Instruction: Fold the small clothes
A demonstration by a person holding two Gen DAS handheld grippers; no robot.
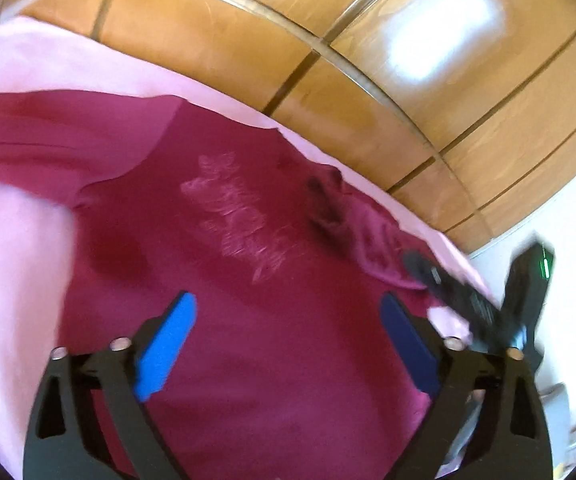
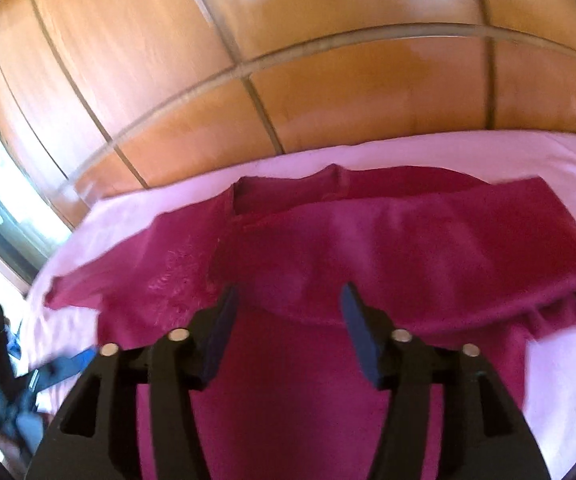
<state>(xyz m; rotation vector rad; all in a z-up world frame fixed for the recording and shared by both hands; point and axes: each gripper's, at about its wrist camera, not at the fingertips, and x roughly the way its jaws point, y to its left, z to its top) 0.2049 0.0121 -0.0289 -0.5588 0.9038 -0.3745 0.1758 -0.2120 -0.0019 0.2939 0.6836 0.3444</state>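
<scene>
A small maroon T-shirt [image 1: 216,264] with a faint pale print [image 1: 240,220] lies on a pink cloth [image 1: 12,240]. My left gripper [image 1: 288,308] is open and empty above the shirt's body, blue pads apart. In the right wrist view the shirt [image 2: 388,248] has one side folded over across its upper part, with the collar [image 2: 288,192] at the far edge. My right gripper [image 2: 288,300] is open and empty above the fold's near edge. The right gripper also shows in the left wrist view [image 1: 480,300] at the shirt's right edge.
The pink cloth [image 2: 548,160] covers a surface beside wooden panelled doors [image 1: 368,60]. The same doors [image 2: 248,60] fill the top of the right wrist view. The left gripper shows blurred at the lower left of the right wrist view [image 2: 48,372].
</scene>
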